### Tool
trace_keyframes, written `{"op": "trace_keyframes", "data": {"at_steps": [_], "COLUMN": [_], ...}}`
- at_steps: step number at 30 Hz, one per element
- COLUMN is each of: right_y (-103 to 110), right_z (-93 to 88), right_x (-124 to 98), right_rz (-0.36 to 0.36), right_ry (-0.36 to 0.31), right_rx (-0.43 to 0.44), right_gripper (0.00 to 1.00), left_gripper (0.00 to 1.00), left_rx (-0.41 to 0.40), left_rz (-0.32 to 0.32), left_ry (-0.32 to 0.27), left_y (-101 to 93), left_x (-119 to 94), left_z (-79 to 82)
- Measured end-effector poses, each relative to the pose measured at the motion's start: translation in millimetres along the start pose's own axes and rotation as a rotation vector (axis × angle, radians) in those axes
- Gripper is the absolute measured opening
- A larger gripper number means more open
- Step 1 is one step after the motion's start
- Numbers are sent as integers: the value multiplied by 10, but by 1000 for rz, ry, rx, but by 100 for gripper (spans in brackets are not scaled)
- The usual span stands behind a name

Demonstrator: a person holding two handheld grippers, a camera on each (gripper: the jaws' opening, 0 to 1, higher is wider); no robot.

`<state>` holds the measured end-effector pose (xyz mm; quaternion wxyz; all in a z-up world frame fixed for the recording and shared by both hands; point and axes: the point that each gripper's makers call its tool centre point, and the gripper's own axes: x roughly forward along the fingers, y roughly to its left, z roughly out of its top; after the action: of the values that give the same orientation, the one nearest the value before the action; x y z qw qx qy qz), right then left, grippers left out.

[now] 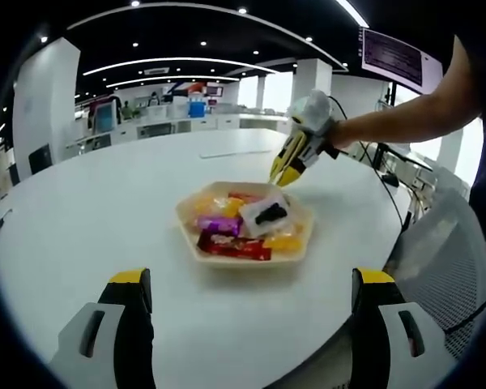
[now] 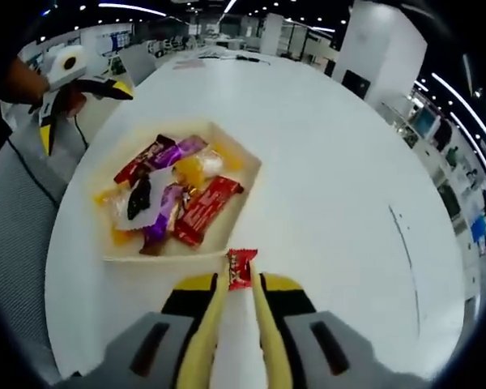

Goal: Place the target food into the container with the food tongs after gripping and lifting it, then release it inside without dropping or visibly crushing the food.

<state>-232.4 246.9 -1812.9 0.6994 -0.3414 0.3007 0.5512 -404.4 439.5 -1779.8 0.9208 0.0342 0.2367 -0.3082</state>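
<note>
1. Big white round counter (image 1: pixel 97 219), glossy, reflecting the ceiling lights; seen again in the right gripper view (image 2: pixel 332 162).
2. Grey mesh chair (image 1: pixel 445 251) just beside the counter edge; same chair in the right gripper view (image 2: pixel 16 211).
3. Black cable (image 1: pixel 393 198) trailing across the counter rim near the chair.
4. Wall screen (image 1: pixel 393 57) mounted high up, text too small to read.
5. White pillar (image 1: pixel 44 101) far behind the counter.
6. Desks with monitors (image 1: pixel 158 121) along the back of the open office.
7. Curved ceiling light strips (image 1: pixel 178 65) overhead.
</note>
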Motion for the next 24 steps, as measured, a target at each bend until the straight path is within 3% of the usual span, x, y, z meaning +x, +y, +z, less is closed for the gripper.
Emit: {"op": "trace_keyframes", "data": {"at_steps": [11, 24], "right_y": [-183, -248], "right_z": [135, 242], "right_x": [-322, -536], "right_rz": [-50, -92], "right_ry": [-72, -79], "right_rx": [91, 90], "right_gripper": [20, 20], "left_gripper": [100, 100], "left_rx": [4, 28], "left_rz": [1, 19], "left_ry": [-2, -21], "left_y": [-5, 16], "left_x": [-3, -20], "left_z": [9, 55]}}
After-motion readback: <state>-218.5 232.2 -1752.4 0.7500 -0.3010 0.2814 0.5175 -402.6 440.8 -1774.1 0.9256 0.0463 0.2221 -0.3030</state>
